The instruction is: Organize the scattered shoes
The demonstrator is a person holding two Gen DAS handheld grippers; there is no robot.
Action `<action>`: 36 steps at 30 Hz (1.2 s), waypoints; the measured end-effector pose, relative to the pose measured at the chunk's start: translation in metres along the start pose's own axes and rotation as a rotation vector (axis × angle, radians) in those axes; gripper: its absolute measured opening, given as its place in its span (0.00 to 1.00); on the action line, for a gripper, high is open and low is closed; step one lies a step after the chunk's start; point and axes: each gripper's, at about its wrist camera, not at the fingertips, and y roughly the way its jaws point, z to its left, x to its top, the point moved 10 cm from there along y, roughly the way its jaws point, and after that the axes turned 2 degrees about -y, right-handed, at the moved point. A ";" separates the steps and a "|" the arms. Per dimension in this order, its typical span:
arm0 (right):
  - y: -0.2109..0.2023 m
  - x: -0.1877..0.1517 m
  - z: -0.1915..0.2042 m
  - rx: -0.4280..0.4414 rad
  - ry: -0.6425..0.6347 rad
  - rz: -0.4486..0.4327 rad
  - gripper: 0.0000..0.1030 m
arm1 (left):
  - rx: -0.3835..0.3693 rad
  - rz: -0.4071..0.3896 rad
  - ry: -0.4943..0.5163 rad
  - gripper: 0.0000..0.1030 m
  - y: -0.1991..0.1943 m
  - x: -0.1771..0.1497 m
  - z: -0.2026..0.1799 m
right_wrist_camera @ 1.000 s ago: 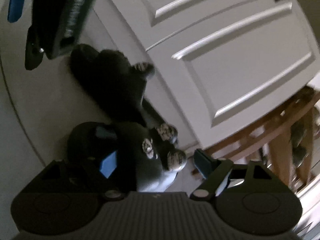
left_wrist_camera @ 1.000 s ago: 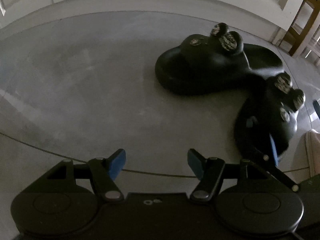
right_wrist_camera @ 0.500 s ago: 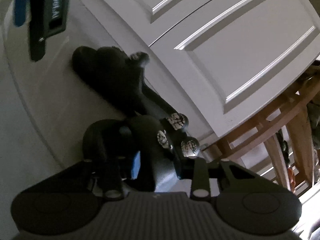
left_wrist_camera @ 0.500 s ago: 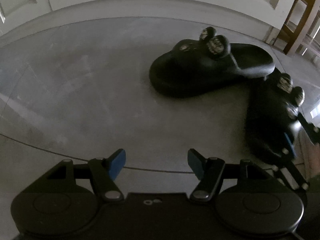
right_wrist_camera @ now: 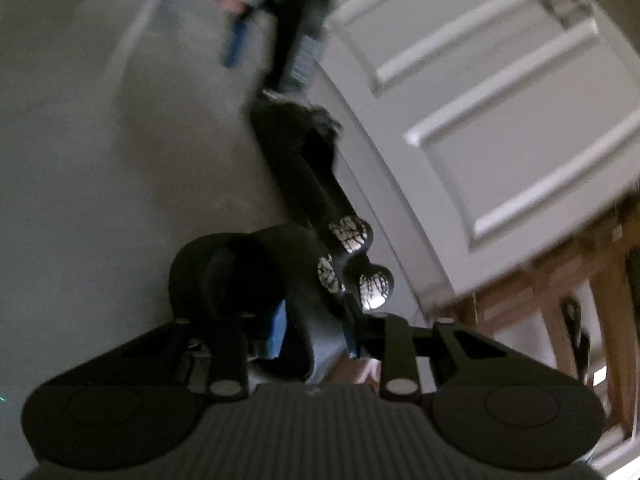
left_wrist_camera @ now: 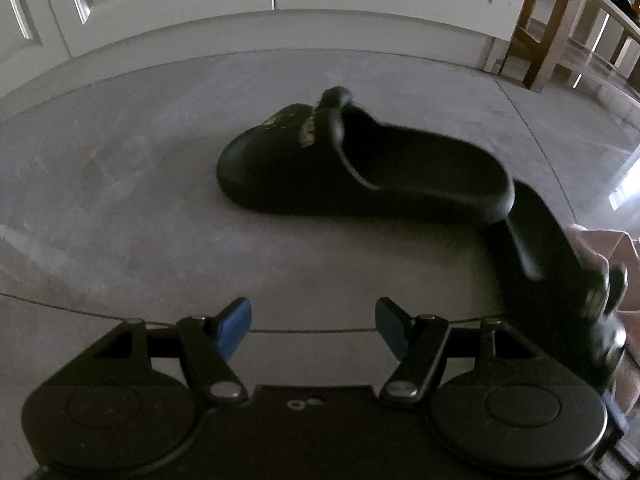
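Two black slippers with white-patterned charms. One slipper (left_wrist_camera: pixel 360 176) lies on the grey floor ahead of my left gripper (left_wrist_camera: pixel 312 326), which hovers short of it, open, with nothing between its blue pads. My right gripper (right_wrist_camera: pixel 312 328) is shut on the upper of the second slipper (right_wrist_camera: pixel 256 264), one pad inside the toe opening and one outside by the charms. In the left wrist view that held slipper (left_wrist_camera: pixel 552 280) hangs at the right edge, its heel close to the first slipper's heel. The right wrist view also shows the floor slipper (right_wrist_camera: pixel 304 160) and, blurred above it, the left gripper (right_wrist_camera: pixel 280 28).
White panelled doors (left_wrist_camera: pixel 272 0) close off the far side of the floor. Wooden furniture legs (left_wrist_camera: pixel 552 20) stand at the right of the doors. A pale pink thing (left_wrist_camera: pixel 600 248) shows at the right edge behind the held slipper. A thin seam (left_wrist_camera: pixel 80 312) crosses the floor.
The right gripper's jaws closed on the second slipper's upper and swung it toward the lower right of the left view. The left gripper rose a little and stayed open.
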 end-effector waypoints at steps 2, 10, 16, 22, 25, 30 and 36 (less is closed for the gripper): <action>-0.006 -0.007 0.016 0.046 -0.030 0.015 0.35 | 0.002 0.005 -0.002 0.67 -0.002 -0.003 0.000; -0.049 0.013 -0.027 0.007 0.030 -0.113 0.87 | 0.015 0.026 -0.037 0.67 0.005 -0.004 0.005; -0.002 0.060 -0.089 -0.006 0.325 -0.102 0.87 | 0.037 0.030 -0.038 0.67 0.014 0.004 0.014; 0.013 0.062 -0.089 0.011 0.424 -0.024 0.87 | 0.083 -0.075 0.162 0.67 0.016 0.053 0.019; 0.006 0.051 -0.071 0.045 0.398 0.006 0.87 | -0.063 -0.094 0.257 0.67 0.016 0.077 0.014; 0.009 0.034 -0.055 0.111 0.452 0.076 0.87 | -0.339 -0.057 0.331 0.67 0.022 0.093 0.013; 0.014 0.035 -0.060 0.078 0.516 0.080 0.87 | -0.281 -0.028 0.243 0.67 0.045 0.102 0.025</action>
